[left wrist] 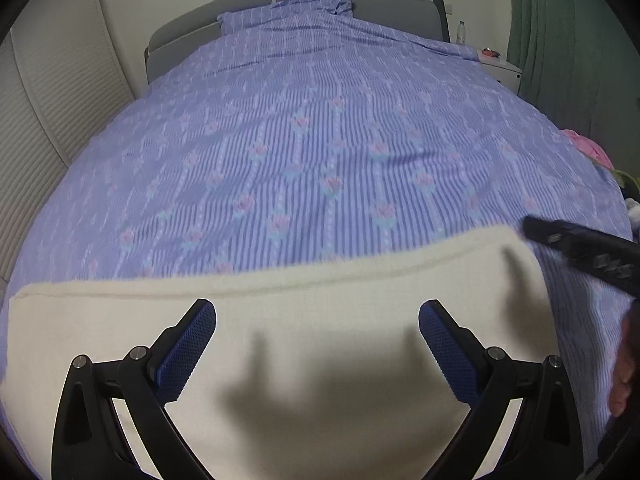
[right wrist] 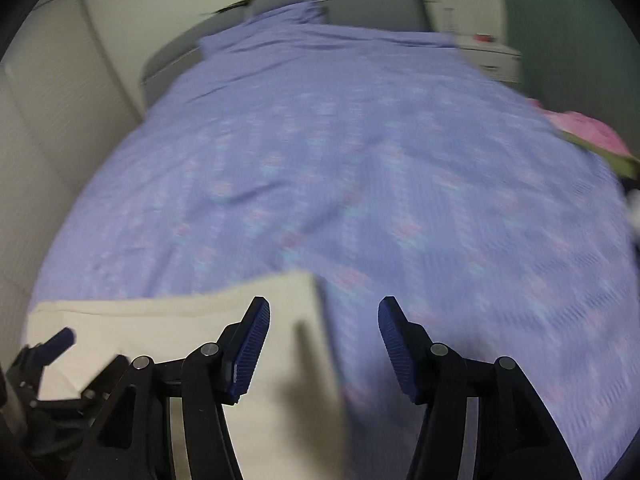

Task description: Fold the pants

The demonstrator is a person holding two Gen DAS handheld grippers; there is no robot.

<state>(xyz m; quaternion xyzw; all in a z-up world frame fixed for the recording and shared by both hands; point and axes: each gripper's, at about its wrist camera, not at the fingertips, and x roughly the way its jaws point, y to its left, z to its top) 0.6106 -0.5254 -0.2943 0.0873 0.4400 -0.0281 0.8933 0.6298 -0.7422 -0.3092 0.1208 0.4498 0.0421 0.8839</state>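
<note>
Cream pants (left wrist: pixel 304 320) lie flat in a folded rectangle at the near end of the bed. My left gripper (left wrist: pixel 317 312) hovers over their middle, open, with nothing between its blue pads. In the right wrist view, the pants (right wrist: pixel 192 320) fill the lower left, their right edge running under my right gripper (right wrist: pixel 324 308). That gripper is open above this edge, and nothing is held. The right gripper's finger (left wrist: pixel 576 244) shows in the left wrist view beside the pants' far right corner. The left gripper's fingertip (right wrist: pixel 60 338) shows at the lower left of the right wrist view.
The bed carries a purple striped flowered cover (left wrist: pixel 320 140) with a pillow (left wrist: pixel 288 8) and a grey headboard (left wrist: pixel 392 4) at the far end. A white nightstand (left wrist: pixel 502 68) and green curtain (left wrist: pixel 560 40) stand far right. Pink cloth (right wrist: pixel 588 132) lies at the bed's right edge.
</note>
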